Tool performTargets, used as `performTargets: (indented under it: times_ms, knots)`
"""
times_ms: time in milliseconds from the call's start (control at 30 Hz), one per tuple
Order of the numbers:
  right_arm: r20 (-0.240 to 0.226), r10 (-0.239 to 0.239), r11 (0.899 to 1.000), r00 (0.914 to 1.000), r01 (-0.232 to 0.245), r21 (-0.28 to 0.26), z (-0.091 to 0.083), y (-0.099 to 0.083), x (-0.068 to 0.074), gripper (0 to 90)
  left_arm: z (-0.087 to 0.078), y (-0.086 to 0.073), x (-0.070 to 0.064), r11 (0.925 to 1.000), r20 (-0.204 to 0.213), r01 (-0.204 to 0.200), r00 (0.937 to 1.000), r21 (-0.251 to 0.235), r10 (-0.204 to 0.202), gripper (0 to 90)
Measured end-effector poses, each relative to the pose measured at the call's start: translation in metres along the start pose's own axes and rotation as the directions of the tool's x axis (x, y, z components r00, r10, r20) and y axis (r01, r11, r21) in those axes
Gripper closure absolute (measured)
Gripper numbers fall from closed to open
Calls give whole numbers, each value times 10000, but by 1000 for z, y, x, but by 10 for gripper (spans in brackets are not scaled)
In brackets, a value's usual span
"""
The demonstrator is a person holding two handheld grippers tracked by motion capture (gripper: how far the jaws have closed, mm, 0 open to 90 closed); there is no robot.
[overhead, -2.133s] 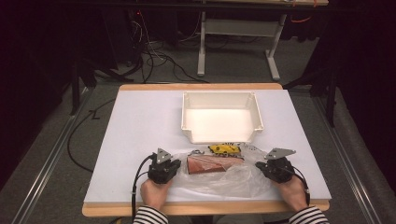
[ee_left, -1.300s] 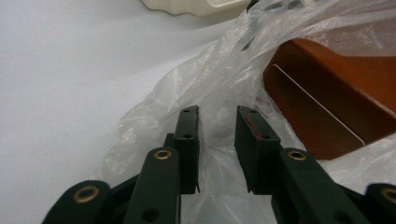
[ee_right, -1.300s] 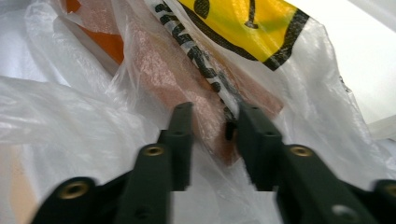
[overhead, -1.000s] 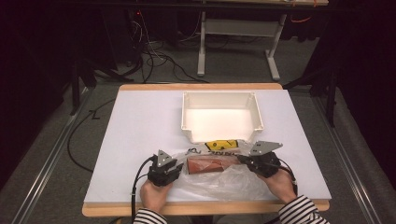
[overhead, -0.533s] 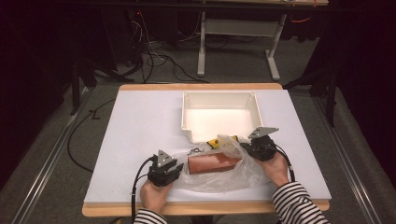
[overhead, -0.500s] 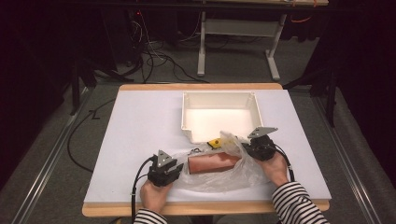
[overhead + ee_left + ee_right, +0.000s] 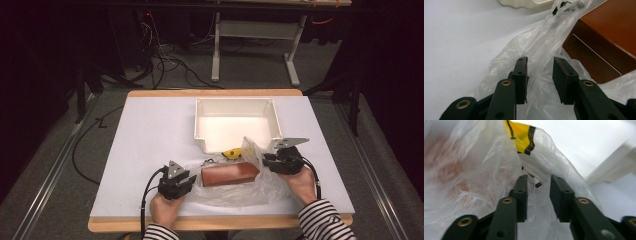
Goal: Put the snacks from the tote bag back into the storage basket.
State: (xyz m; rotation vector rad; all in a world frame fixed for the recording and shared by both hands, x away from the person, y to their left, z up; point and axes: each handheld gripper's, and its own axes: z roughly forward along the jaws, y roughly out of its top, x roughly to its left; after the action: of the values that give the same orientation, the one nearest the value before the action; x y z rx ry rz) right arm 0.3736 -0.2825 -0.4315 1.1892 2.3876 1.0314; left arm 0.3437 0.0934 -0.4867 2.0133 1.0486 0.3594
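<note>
**Tongs at both ends of a clear bag**

Left tongs sit at the left end of a crumpled clear plastic bag near the front edge of the white bench. Their jaws stand apart with loose film running through the gap; nothing is clamped. A brown rectangular box lies inside the bag at the middle, just right of these tongs. Behind it, a small yellow item with black markings rests against the front wall of a white tray, which sits further back on the bench. Right tongs are at the bag's right end, where a fold of film stands up. Their jaws are likewise parted, with plastic bunched between them but not pinched. Each hand grips its tool from the front; a striped sleeve shows at the right.
</note>
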Motion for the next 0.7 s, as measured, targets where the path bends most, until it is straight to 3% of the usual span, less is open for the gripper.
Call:
performTargets:
  times_ms: [167,267,333,467,567,633,700]
  knots:
    - [10,-81,9972,10000,82,-737,-28,6,10,567,0,0,0,10000,2,0,10000,-3,0,648]
    - [-188,-368,9926,9991,343,-1163,-40,11,21,529,0,0,0,10000,1,-7,10000,-3,7,648]
    - [-449,-831,9878,9955,763,-1361,-44,14,33,505,0,0,0,10000,-7,-14,10000,-4,14,647]
    - [-414,-1367,9864,9898,1322,-974,-35,17,48,462,0,0,0,10000,0,-17,10000,-1,17,646]
    - [-263,-1283,9909,9914,1271,-435,-19,17,47,458,0,0,0,10000,23,-6,10000,-10,6,643]
    - [-224,-1139,9935,9932,1137,-113,-8,15,43,540,0,0,0,10000,23,-12,10000,-7,12,642]
    - [-166,-1215,9925,9924,1217,127,-2,13,41,684,0,0,0,10000,25,-15,10000,-4,15,641]
